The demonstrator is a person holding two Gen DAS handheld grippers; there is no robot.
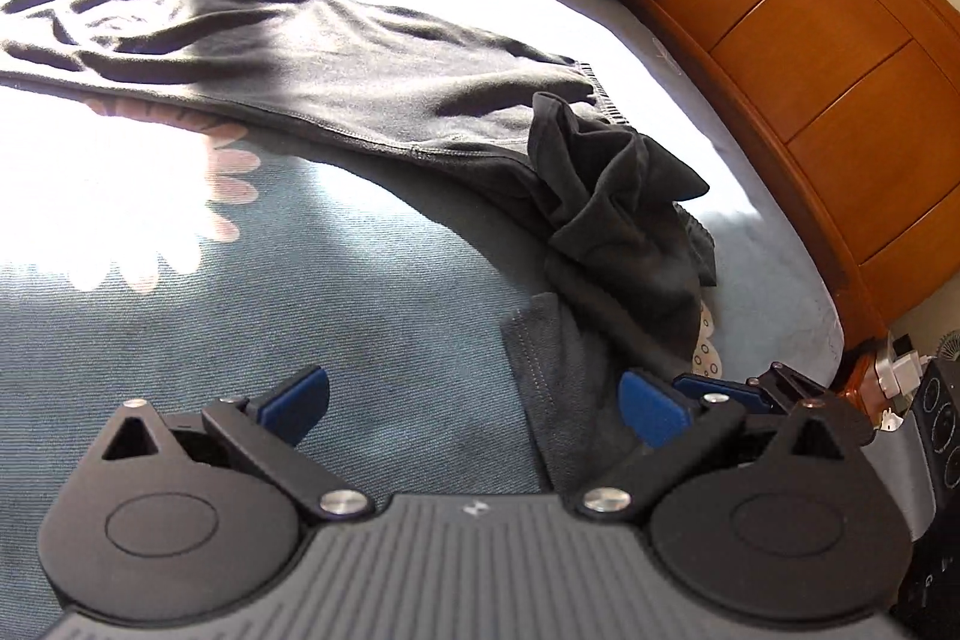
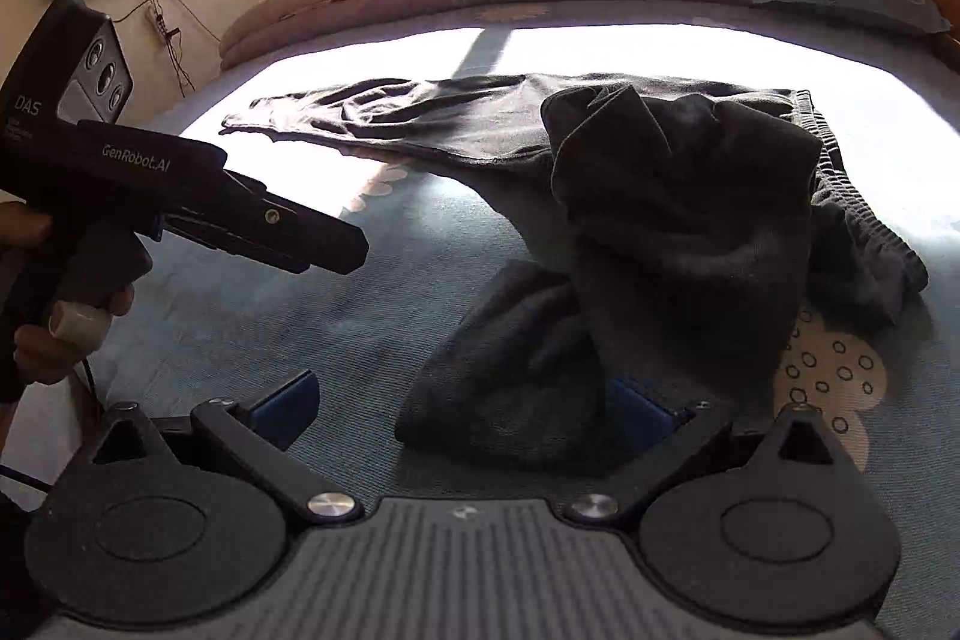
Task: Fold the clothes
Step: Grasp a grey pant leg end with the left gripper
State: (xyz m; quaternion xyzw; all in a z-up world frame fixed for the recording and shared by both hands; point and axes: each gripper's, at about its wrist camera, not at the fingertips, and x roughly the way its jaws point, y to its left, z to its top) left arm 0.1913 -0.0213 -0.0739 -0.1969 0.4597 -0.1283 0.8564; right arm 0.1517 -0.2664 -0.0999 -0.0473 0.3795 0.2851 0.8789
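The dark trousers lie long across the bed. Their bunched leg end sits between the right gripper fingers, spread wide. The left gripper is spread too, just beside.

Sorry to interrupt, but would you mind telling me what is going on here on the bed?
A person is folding dark trousers on a blue floral bedsheet with two handheld grippers. One leg lies flat in the sunlight; the other is bunched up nearer the waistband. Both the left gripper and the right gripper have open jaws close to that nearer cloth, gripping nothing. The fold looks barely begun.
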